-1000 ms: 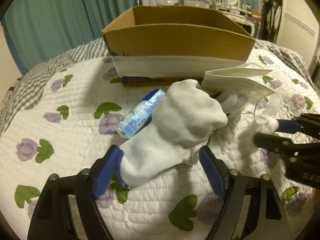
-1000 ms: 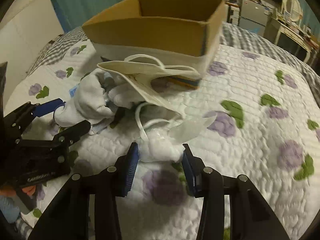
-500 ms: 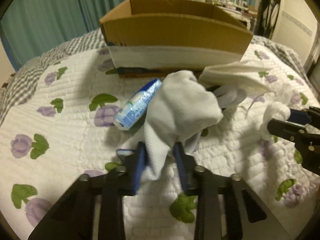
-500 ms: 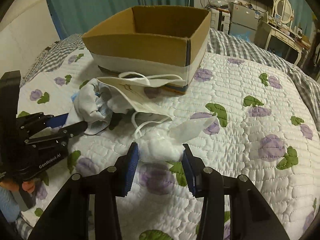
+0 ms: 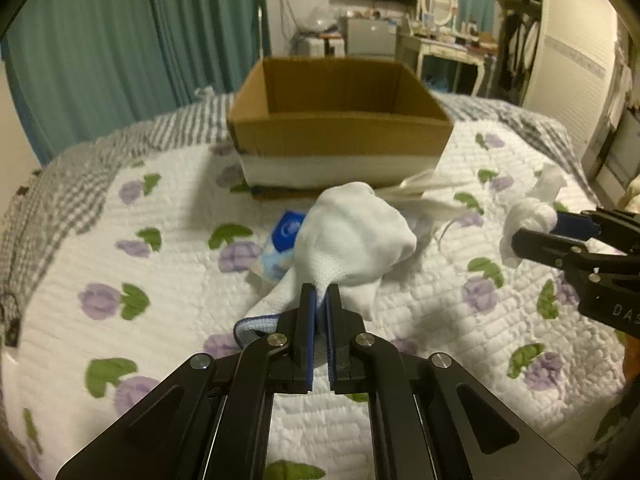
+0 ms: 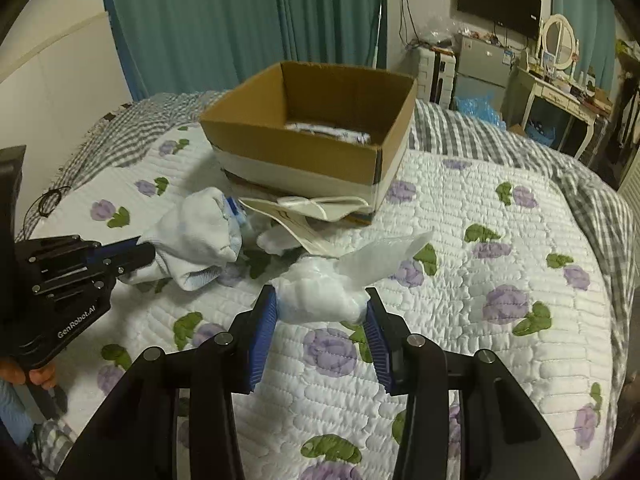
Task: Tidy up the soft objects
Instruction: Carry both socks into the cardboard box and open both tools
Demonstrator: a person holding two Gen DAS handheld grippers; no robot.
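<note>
My left gripper (image 5: 319,292) is shut on a white sock (image 5: 352,236) and holds it up off the quilt; the sock also shows in the right wrist view (image 6: 196,236). My right gripper (image 6: 321,300) is shut on a bag of white cotton (image 6: 320,290), seen from the left wrist at the right (image 5: 528,224). An open cardboard box (image 5: 340,136) stands on the bed behind both, also in the right wrist view (image 6: 308,148), with something pale inside it. A white face mask (image 6: 304,212) lies in front of the box.
A blue tissue pack (image 5: 280,248) lies under the sock. The flowered quilt (image 5: 160,280) covers the bed. Teal curtains (image 5: 120,40) hang behind; a dresser (image 6: 560,88) stands at the back right.
My left gripper has closed on the sock and lifted it. My right gripper has lifted the cotton bag off the quilt. Both views have pulled back and up from the box.
</note>
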